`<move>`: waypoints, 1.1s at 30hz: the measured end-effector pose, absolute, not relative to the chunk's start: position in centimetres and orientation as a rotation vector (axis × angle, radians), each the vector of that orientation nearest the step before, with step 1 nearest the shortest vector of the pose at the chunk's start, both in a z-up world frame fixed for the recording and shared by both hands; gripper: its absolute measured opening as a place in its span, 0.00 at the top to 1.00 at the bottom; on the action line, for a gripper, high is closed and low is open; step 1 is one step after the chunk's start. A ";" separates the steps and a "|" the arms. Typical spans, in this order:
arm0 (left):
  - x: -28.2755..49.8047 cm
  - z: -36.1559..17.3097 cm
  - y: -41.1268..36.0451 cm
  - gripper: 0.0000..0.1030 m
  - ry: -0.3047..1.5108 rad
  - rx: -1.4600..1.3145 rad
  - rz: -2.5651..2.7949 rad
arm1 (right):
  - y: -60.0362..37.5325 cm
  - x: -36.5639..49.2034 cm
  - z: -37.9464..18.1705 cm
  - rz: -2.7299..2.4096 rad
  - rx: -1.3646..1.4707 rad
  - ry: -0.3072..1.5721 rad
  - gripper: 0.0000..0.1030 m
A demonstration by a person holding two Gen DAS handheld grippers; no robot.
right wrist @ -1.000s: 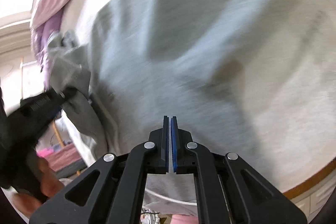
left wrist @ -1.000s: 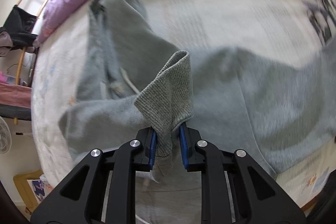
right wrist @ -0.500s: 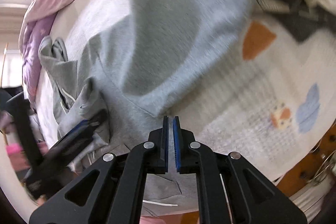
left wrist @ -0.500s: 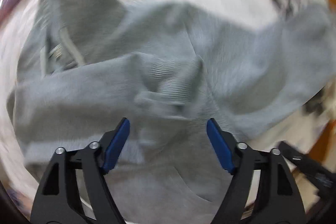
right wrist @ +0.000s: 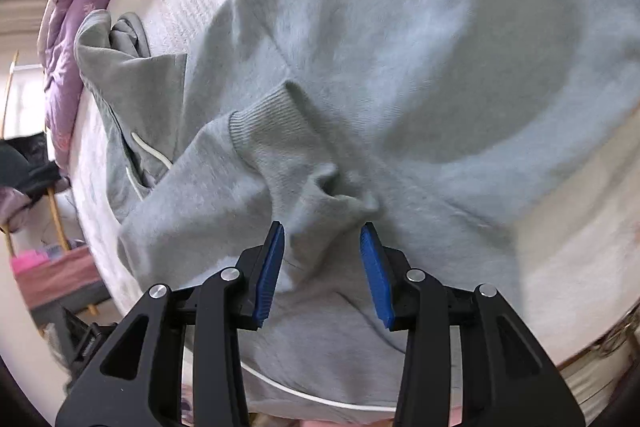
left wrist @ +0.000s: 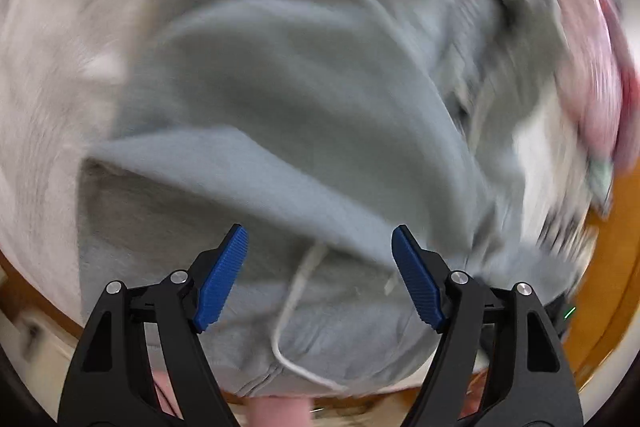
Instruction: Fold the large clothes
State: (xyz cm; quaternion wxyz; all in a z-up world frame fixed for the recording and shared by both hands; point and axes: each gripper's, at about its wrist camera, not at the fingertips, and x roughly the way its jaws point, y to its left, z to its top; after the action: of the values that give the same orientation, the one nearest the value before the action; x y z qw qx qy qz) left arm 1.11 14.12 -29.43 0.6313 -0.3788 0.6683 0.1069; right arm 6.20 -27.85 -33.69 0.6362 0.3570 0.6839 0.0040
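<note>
Grey fleece hooded sweatshirt (right wrist: 400, 67): spread on pale bed (right wrist: 560, 227); judged soft, limp, best taken at ribbed cuff (right wrist: 272, 123). Left tongs (left wrist: 320, 275) held wide, empty; right tongs (right wrist: 322, 273) opening, fabric unpinched.

Grey hoodie (right wrist: 400, 67) (rumpled) on bed

Left tool (left wrist: 320, 275): black skeletal arms with triangular cut-outs, silver pivot screws, ribbed blue finger pads (left wrist: 222, 281). Right tool (right wrist: 322, 275): identical black frame, silver screws, blue ribbed pads (right wrist: 376, 275).
</note>
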 end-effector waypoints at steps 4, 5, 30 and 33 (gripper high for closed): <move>0.1 -31.9 19.3 0.44 1.503 -0.959 0.460 | -26.6 7.7 -34.9 0.007 0.874 1.534 0.62; 0.0 -32.7 20.3 0.50 1.494 -0.999 0.492 | -26.2 7.9 -35.1 -0.026 0.843 1.539 0.67; 1.9 -25.6 19.3 0.52 1.626 -0.484 0.283 | -30.6 9.2 -29.9 -0.057 0.653 1.406 0.44; 4.7 -25.5 21.4 0.52 1.566 -0.422 0.359 | -29.3 11.1 -32.5 0.025 0.589 1.475 0.44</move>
State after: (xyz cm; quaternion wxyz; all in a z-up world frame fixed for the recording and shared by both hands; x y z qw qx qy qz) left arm 4.68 21.39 -25.49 0.6744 -0.1875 0.6962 0.1594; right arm 11.05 -29.35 -32.47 0.7007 0.2644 0.6625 0.0112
